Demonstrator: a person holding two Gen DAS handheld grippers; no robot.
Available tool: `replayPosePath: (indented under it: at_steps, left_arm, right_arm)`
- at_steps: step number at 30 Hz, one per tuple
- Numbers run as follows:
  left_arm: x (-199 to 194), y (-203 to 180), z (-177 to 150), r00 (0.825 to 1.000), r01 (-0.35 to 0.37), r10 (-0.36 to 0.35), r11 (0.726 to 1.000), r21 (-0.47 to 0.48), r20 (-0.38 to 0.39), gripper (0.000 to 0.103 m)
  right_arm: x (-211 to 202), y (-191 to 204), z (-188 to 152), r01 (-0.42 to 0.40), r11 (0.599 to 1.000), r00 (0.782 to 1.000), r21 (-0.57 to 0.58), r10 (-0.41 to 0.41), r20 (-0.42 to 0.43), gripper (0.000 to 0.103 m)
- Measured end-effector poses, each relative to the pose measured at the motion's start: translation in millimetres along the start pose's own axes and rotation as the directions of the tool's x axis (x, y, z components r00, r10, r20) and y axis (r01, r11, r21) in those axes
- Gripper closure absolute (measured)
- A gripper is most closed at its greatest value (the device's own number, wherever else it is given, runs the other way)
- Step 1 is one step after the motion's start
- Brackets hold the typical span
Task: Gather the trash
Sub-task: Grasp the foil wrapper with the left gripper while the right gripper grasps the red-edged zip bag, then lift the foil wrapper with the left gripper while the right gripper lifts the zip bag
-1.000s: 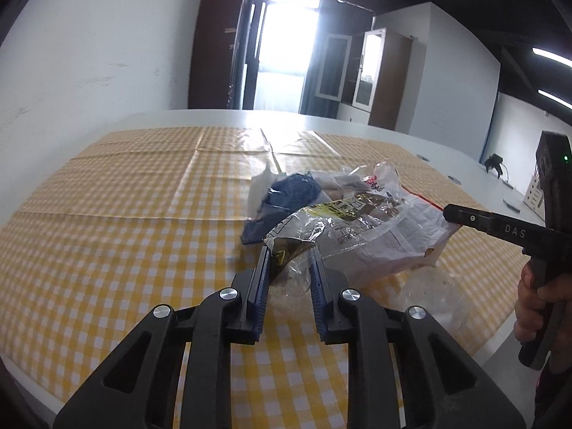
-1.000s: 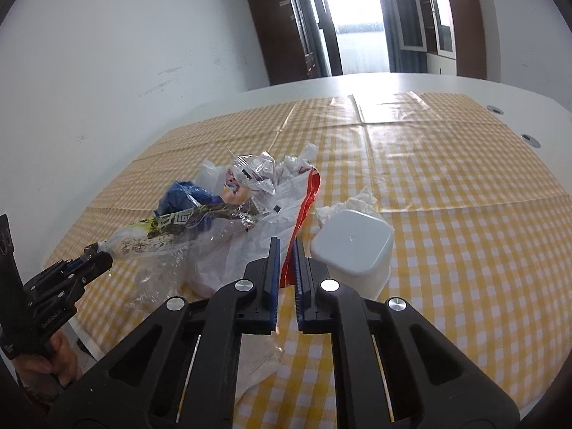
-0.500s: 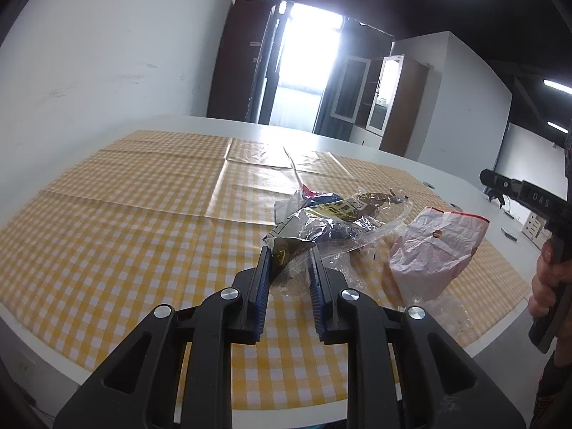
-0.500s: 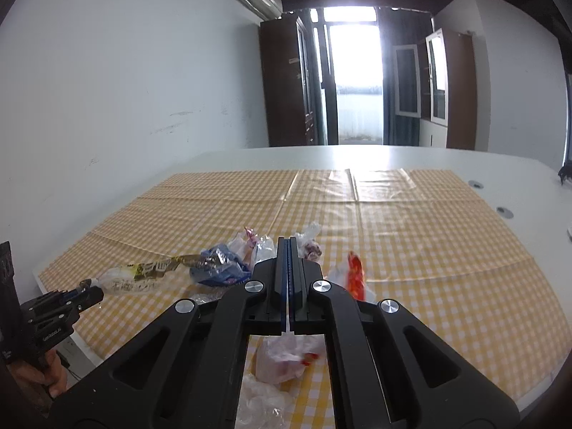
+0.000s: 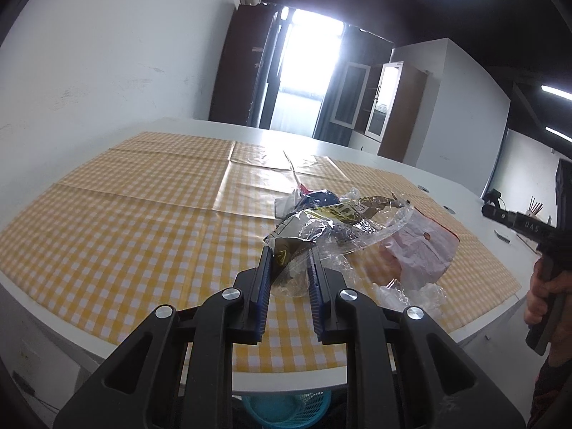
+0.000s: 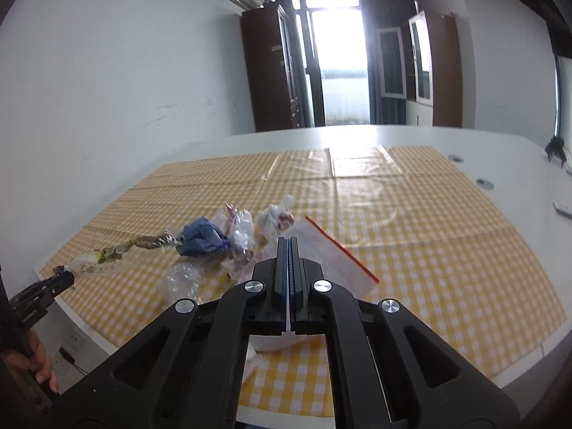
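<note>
- tablecloth (image 5: 150, 221): glossy plastic-looking sheet, yellow-white check, creased folds
- snack wrapper (image 5: 321, 225): crinkled clear and foil-like film, shiny
- zip bag (image 6: 336, 254): thin translucent plastic, red strip
- blue wrapper (image 6: 202, 237): crumpled shiny film
- basket (image 5: 286, 405): teal plastic mesh
- table (image 6: 518, 164): smooth white, matt

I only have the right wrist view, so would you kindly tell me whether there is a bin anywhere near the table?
Observer: Yes, a teal basket sits below the table's near edge.
Operator: Thanks. How does the left gripper hold its wrapper?
Observer: The left gripper pinches the clear printed wrapper's dark end between both pads.
Operator: Anything notable on the zip bag?
Observer: The zip bag has a small round hole near its red strip.
</note>
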State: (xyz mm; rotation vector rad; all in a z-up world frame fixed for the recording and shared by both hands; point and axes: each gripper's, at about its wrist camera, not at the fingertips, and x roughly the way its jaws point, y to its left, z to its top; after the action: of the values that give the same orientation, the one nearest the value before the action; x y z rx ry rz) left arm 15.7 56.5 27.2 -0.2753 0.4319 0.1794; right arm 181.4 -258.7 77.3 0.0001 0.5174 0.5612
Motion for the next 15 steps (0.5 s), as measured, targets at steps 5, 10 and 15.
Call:
replayPosePath:
  at_steps: [5, 10, 15]
  left_arm:
    - [2.3, -3.8, -7.4, 1.000, 0.020, -0.020, 1.000, -0.004, -0.020, 0.084]
    - [8.6, -8.8, -12.1, 0.999, 0.043, -0.043, 0.999, -0.005, -0.030, 0.084]
    - [7.8, -14.0, -15.1, 0.998, 0.059, -0.059, 0.998, 0.004, -0.017, 0.084]
  right_arm:
    - [5.9, -19.0, -26.5, 0.021, 0.999, 0.999, 0.034, -0.020, -0.030, 0.073]
    - [17.2, -38.8, -36.8, 0.032, 0.996, 0.998, 0.085, -0.028, -0.050, 0.058]
    - [42.4, -58.9, -43.2, 0.008, 0.988, 0.996, 0.156, 0.006, -0.093, 0.044]
